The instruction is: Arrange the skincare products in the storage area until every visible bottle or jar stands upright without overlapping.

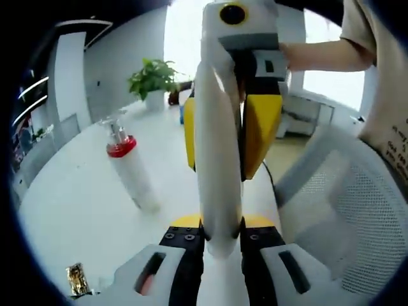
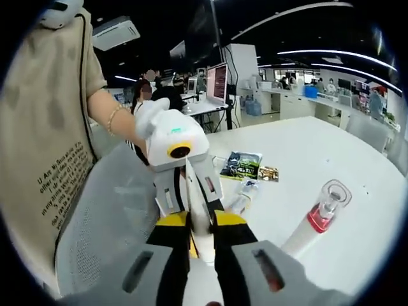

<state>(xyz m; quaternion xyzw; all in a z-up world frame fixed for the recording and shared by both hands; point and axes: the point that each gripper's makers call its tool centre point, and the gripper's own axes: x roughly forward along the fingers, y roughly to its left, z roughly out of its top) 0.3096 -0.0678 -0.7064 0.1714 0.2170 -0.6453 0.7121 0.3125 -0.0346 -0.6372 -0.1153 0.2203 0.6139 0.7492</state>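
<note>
Tube [image 1: 217,159] upright; both jaws clamp it.

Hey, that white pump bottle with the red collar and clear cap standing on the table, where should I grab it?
Grip the white pump bottle across its plain cylindrical body below the red collar, coming in level from the side. It stands upright and alone on the white table; the clear cap looks loose-fitting and narrow.

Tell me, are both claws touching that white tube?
Touching. In the left gripper view, the left claw clamps the white tube low, and the right claw grips it higher.
</note>
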